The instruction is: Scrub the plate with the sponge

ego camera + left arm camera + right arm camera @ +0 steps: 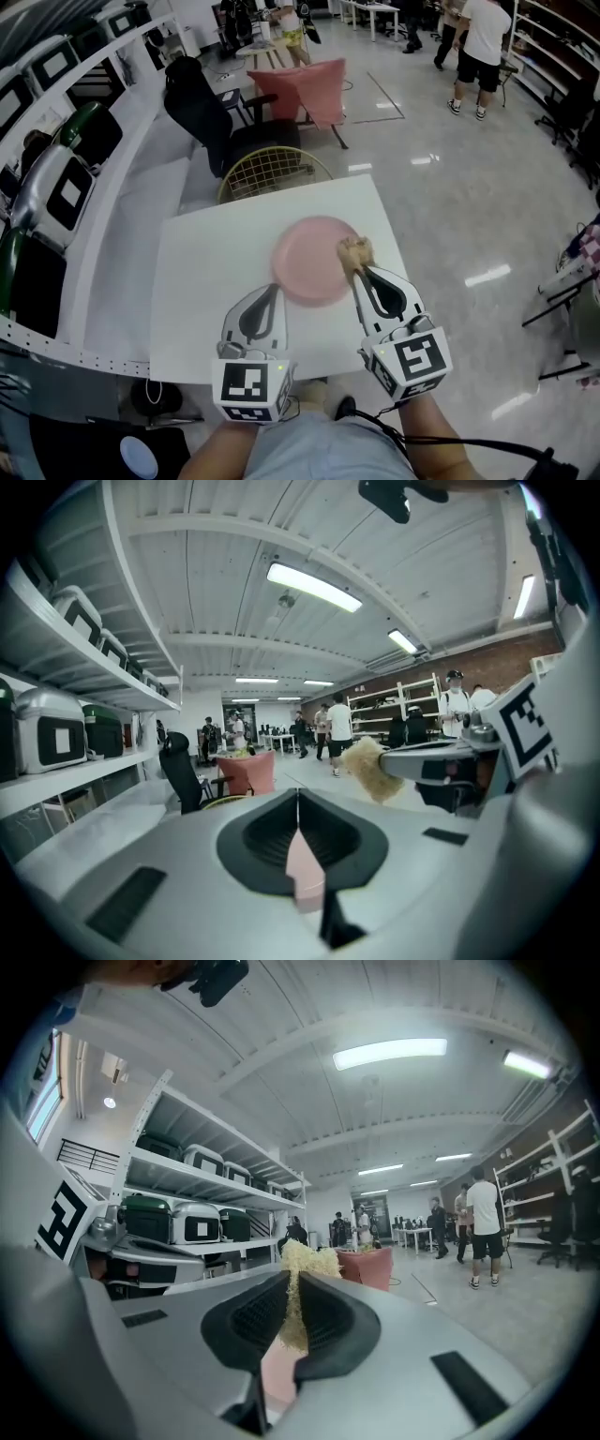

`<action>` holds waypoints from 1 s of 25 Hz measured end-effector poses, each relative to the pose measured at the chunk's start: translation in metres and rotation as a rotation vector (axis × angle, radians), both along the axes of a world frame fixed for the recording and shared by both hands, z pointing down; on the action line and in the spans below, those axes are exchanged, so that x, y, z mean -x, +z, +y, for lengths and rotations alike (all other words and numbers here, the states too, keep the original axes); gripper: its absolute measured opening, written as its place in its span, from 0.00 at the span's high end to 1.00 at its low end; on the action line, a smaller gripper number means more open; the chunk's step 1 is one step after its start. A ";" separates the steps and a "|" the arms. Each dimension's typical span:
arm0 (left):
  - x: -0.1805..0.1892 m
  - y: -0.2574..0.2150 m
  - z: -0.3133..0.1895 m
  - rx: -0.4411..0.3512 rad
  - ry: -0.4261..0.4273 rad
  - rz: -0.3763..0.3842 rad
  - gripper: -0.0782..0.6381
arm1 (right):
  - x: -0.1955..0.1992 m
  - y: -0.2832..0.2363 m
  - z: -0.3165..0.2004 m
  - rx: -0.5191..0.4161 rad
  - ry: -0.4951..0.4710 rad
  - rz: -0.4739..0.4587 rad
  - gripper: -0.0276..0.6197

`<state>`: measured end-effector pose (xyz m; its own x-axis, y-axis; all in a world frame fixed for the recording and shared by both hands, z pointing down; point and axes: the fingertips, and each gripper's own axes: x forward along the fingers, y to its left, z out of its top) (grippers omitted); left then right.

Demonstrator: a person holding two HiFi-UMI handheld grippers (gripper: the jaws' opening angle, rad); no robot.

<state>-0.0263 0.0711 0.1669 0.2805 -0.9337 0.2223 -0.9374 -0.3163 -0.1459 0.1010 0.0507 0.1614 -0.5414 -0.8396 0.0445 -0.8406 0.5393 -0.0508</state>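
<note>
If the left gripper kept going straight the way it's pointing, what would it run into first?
The pink plate: the left gripper is already shut on its near rim, so it would probably just push the plate across the white table.

Round pink plate (314, 261), face-up near the middle of the white table (197, 291); near rim pinched between the jaws of the left gripper (278, 289). Tan, fibrous sponge (355, 251), clamped in the jaws of the right gripper (357, 272), tuft protruding past the tips, touching the plate's right rim.
</note>
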 end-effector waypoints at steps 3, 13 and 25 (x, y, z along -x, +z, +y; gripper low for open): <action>0.012 0.012 -0.025 0.030 -0.010 0.017 0.87 | 0.008 0.005 -0.022 0.016 -0.003 0.004 0.90; 0.060 0.083 -0.100 0.200 -0.055 0.068 0.87 | 0.045 0.066 -0.091 0.183 -0.006 0.076 0.90; 0.078 0.183 -0.171 0.413 -0.052 0.108 0.87 | 0.065 0.167 -0.137 0.385 -0.028 0.133 0.90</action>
